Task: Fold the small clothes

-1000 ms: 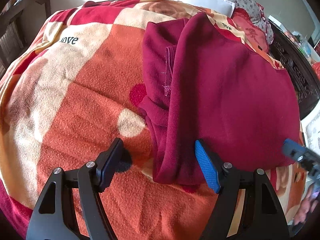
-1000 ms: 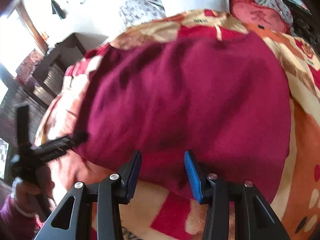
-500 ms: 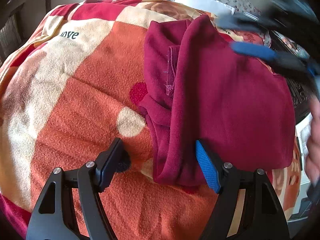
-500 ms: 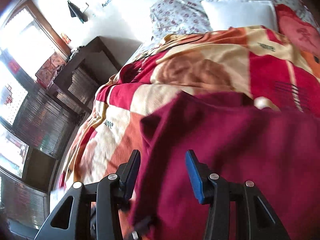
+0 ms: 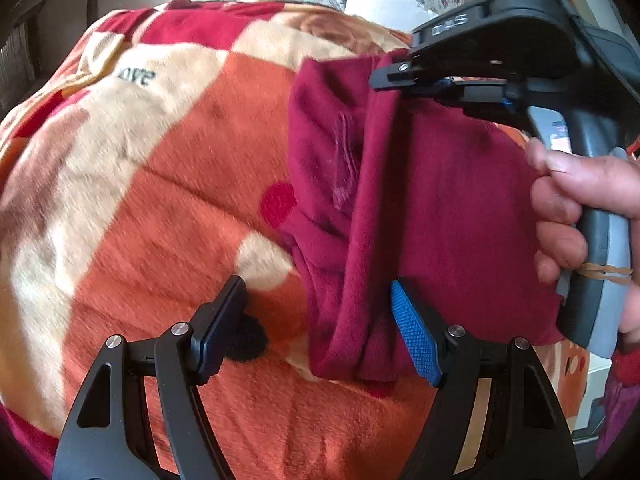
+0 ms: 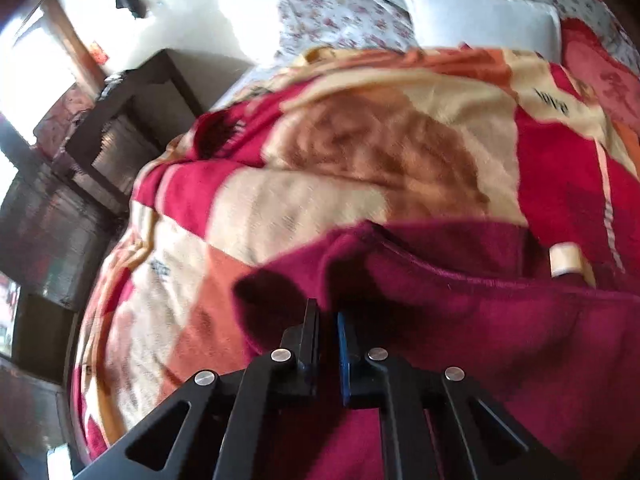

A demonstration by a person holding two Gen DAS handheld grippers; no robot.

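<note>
A dark red garment (image 5: 440, 208) lies folded on a red, orange and cream blanket (image 5: 168, 208) on a bed. My left gripper (image 5: 320, 320) is open, its fingers straddling the garment's near folded edge and the blanket beside it. My right gripper (image 5: 384, 76) reaches in from the right at the garment's far top corner, held by a hand (image 5: 576, 208). In the right wrist view the right gripper (image 6: 328, 320) is shut on the garment's edge (image 6: 460, 312).
A white pillow (image 6: 480, 20) and a floral cover (image 6: 344, 8) lie at the head of the bed. Dark wooden furniture (image 6: 100, 128) stands to the left of the bed. A small cream tag (image 6: 566, 264) shows on the garment.
My right gripper moved from the garment's near edge to its far top corner and shut on the cloth. My left gripper stayed open in the same place.
</note>
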